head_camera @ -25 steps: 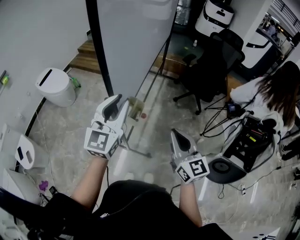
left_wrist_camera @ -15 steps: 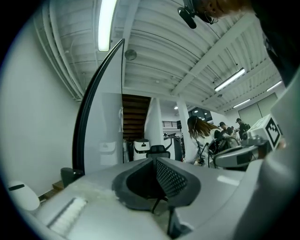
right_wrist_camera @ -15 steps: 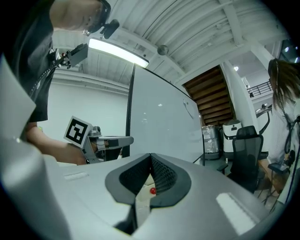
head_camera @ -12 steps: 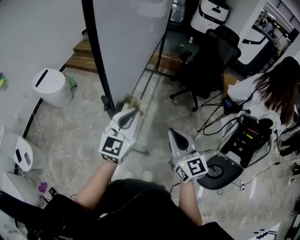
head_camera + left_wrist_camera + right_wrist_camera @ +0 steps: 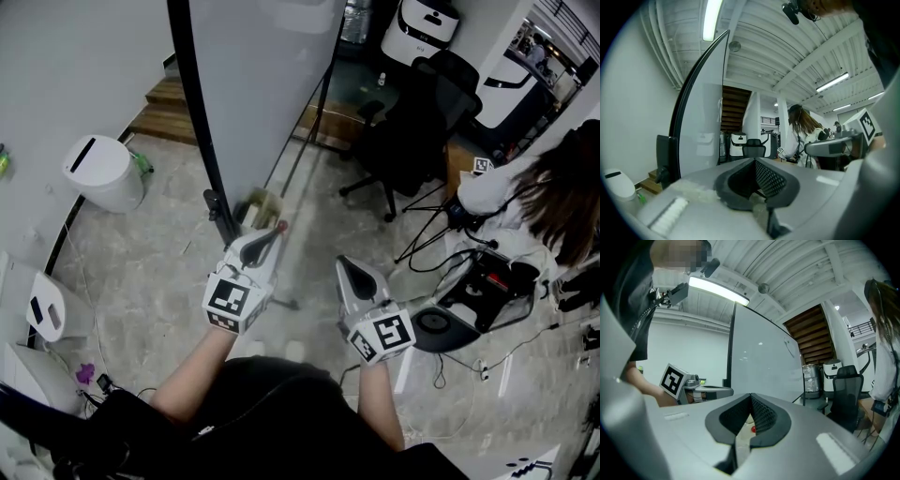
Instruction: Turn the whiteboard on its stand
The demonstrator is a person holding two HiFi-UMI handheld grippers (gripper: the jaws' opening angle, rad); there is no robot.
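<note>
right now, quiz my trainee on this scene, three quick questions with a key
1. True or false: the right gripper is clamped on the whiteboard.
2. In the head view, what stands on the floor to the whiteboard's left? A white bin B red ladder C cardboard box
3. Fill in: the jaws of the left gripper are ____.
Key: 1 false; 2 A; 3 shut, with nothing between them.

Whiteboard (image 5: pixel 262 84) stands upright. Left gripper (image 5: pixel 270 232) sits near its lower edge, right gripper (image 5: pixel 346 267) farther off. White bin (image 5: pixel 101 173) is left of the whiteboard, black chair (image 5: pixel 412 131) right.
</note>
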